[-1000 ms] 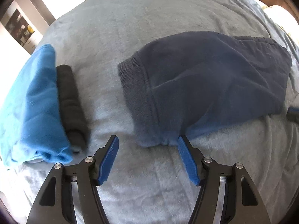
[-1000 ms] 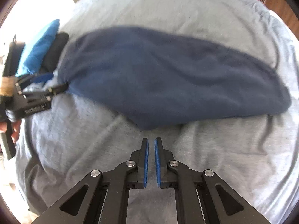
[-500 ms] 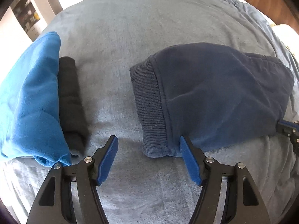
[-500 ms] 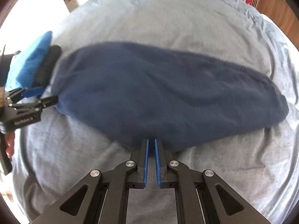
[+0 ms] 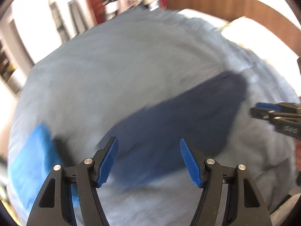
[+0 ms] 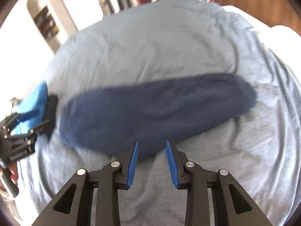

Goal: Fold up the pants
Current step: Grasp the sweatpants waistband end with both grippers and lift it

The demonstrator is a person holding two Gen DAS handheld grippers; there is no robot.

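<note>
A pair of navy pants (image 6: 156, 111), folded into a long dark band, lies across the grey-blue bedspread (image 6: 143, 43) of a bed, running from lower left to upper right in both wrist views, with one rounded end near the bed's right side and the other end close to a small stack of folded clothes. The left gripper (image 5: 148, 160) hovers above the near end of the pants with its blue-padded tongs spread wide apart and nothing between them; the dark cloth shows in the gap below. The right gripper (image 6: 152, 160) hangs over the near edge of the pants about midway along their length, its tongs parted to a narrower gap and likewise gripping nothing. Each tool shows at the margin of the other's view: the right one at the right edge of the left wrist view, the left one at the left edge of the right wrist view, with fingers of a hand (image 6: 12, 169) wrapped on its handle. To the left of the pants a bright blue folded garment (image 6: 34, 101) rests on the bedspread with a black folded garment (image 6: 51, 106) beside it, between it and the pants. Both views are smeared with motion blur, so cloth detail such as the waistband cannot be made out. A wooden headboard (image 5: 235, 1) curves behind the bed
</note>
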